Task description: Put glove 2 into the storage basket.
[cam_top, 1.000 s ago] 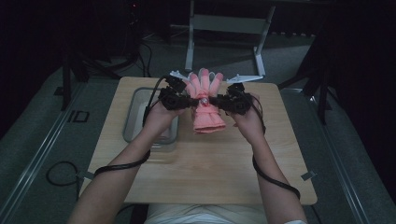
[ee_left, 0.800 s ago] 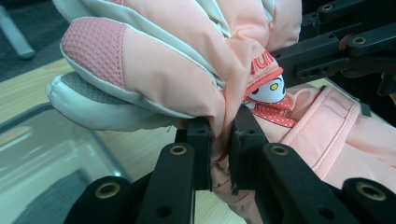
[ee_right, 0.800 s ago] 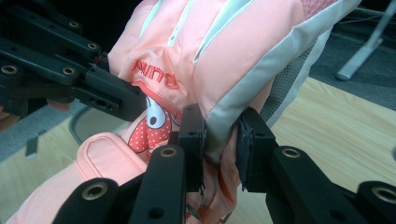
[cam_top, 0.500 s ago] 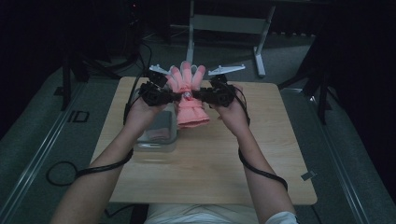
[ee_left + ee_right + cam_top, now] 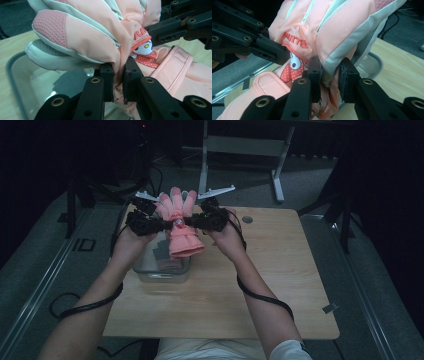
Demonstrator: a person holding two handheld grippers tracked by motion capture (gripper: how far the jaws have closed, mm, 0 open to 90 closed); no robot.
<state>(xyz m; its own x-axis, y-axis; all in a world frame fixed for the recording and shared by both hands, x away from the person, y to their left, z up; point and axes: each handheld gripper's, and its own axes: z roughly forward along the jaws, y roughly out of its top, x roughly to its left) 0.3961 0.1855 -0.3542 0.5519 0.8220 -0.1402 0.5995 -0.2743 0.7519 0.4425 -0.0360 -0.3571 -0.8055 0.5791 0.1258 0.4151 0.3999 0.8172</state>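
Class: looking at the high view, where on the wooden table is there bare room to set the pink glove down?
Bare wood lies right of the right gripper and along the wooden table near edge. It is crowded at left, around the clear plastic container under the pink padded glove.

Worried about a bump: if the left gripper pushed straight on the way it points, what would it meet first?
Past the pink glove it clamps, the left gripper would likely meet the right gripper, which grips the glove's other side; depth is hard to judge.
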